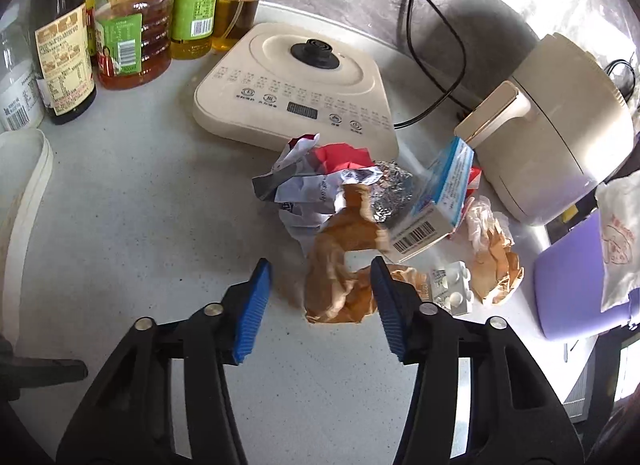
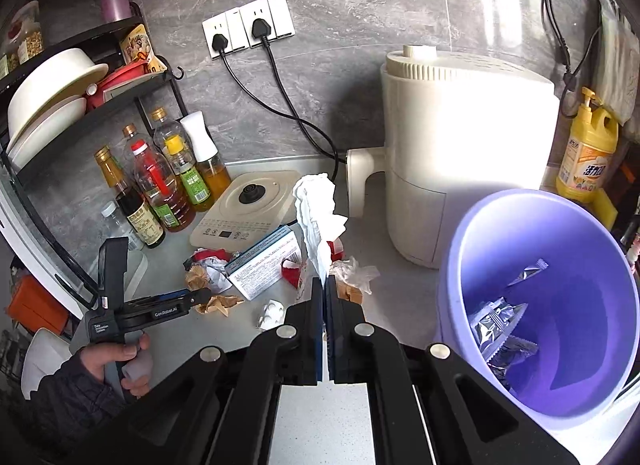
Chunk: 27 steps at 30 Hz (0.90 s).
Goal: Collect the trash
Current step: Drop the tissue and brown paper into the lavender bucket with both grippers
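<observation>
Countertop (image 1: pixel 120 205), left wrist view: a heap of litter lies at centre, before the induction hob (image 1: pixel 296 85).

Crumpled brown paper (image 1: pixel 340 277) sits at 12 o'clock from the left gripper (image 1: pixel 320 297), just past the blue pads. It is judged light, soft and springy; best taken across a thick fold near its lower lump, where the pads can bite. A thin edge would likely slip or tear.

Left gripper: jaws part open; the paper stands between them, against the right pad and clear of the left. Nothing is gripped yet.

At 1 o'clock of the paper a blue-and-white carton (image 1: pixel 432 209) leans on a foil ball (image 1: pixel 390 189); the carton is judged stiff, the foil crushable.

Right wrist view: the right gripper (image 2: pixel 325 297) is clamped tight on a white tissue (image 2: pixel 318 217), which stands up limp from the pads. It is judged near weightless and easily torn.

The purple bin (image 2: pixel 452 265) stands at 3 o'clock of that gripper, with foil wrappers (image 2: pixel 500 321) already inside.
</observation>
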{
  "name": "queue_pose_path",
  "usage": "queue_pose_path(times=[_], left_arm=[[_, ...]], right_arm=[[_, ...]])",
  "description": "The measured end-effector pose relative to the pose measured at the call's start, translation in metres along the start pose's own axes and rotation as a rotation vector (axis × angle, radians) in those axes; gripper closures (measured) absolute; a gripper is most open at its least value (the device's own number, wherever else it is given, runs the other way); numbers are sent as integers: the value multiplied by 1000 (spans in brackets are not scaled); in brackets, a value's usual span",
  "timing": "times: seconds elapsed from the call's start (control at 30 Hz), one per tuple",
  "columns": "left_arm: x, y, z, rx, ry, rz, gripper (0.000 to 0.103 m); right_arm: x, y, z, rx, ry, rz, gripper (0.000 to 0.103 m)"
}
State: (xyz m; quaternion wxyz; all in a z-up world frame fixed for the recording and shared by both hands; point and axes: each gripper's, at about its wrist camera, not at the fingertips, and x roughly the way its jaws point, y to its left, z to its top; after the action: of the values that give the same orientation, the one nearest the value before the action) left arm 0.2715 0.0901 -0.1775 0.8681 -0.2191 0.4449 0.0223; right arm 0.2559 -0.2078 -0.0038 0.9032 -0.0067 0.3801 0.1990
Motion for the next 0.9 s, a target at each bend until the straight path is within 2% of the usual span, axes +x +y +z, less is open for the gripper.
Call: queue_pose_path(times=[0.03,0.1,0.43,0.7,0.9], left_arm=[[3,1,0,-4,17,-21,80],[0,-3,0,14,6,-24,82],[-61,-57,7,66,-122,-42,83],[-105,-120,11,136,-215,-72,83],[-121,-168,10,174,-256,-89,83]], right_arm=[[-4,-1,0,2,-5,-11,100],[-11,-5,-1,11,-17,-25,100],[-51,-35,13,43,-144,-17,100],[-75,-76,22,78,-222,12,100],[-87,-108,21,105,-255,30,100]])
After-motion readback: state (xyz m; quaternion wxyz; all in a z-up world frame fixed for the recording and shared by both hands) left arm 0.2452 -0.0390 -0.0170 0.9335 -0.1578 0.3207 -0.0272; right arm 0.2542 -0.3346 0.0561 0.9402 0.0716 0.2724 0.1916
